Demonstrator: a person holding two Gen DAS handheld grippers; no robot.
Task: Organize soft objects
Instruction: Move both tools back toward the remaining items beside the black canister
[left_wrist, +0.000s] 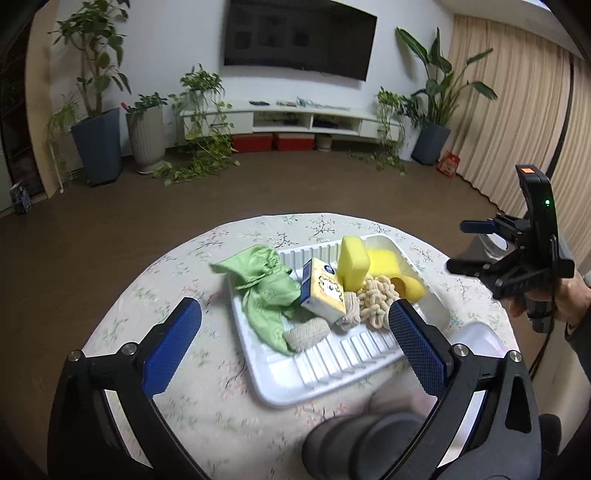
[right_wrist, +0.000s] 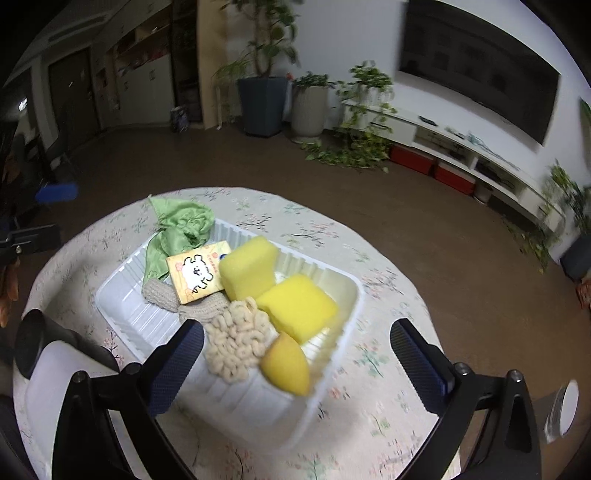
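Sponges, cloth and knits fill the white tray — both tongs spread wide, empty.

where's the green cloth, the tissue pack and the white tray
green cloth (left_wrist: 264, 291), left wrist view, on its bunched middle fold
tissue pack (right_wrist: 195, 275), right wrist view, on the printed cartoon face
white tray (left_wrist: 332, 363), left wrist view, on the bare ribbed floor near its front rim
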